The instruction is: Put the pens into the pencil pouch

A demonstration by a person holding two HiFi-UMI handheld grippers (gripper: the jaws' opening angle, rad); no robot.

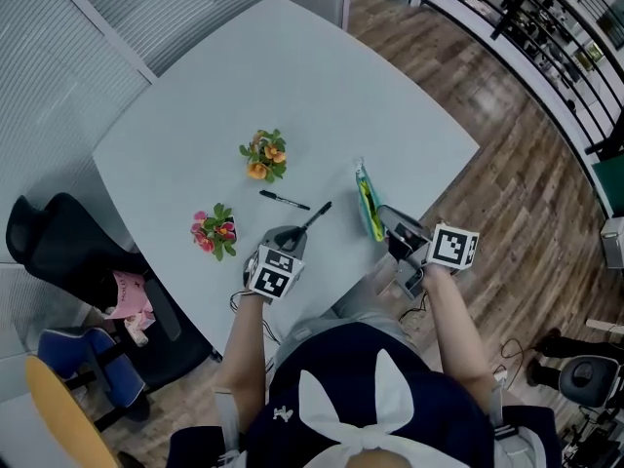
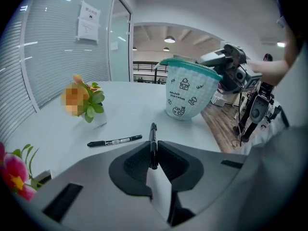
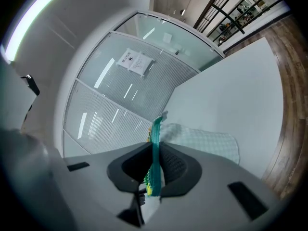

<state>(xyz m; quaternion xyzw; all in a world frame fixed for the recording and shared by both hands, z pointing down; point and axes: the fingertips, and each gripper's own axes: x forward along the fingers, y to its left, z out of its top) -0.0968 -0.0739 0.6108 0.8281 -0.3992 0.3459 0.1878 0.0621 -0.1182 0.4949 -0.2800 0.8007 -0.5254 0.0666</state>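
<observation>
We find ourselves in an office.
We see a large pale worktop (image 1: 322,76) set against glass partitions (image 1: 58,76) with slatted blinds, a paper notice (image 2: 88,22) stuck to the glass, a black swivel chair (image 1: 58,237) and a blue chair (image 1: 88,373) beside it, wood-look flooring (image 1: 522,169), round ceiling lamps (image 2: 169,39) and a dark railing (image 1: 526,18) beyond.

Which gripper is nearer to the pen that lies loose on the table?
Left. The left gripper, shut on a second pen, is just below the loose pen in the head view. The right gripper is farther off to the side, gripping the pouch.
</observation>
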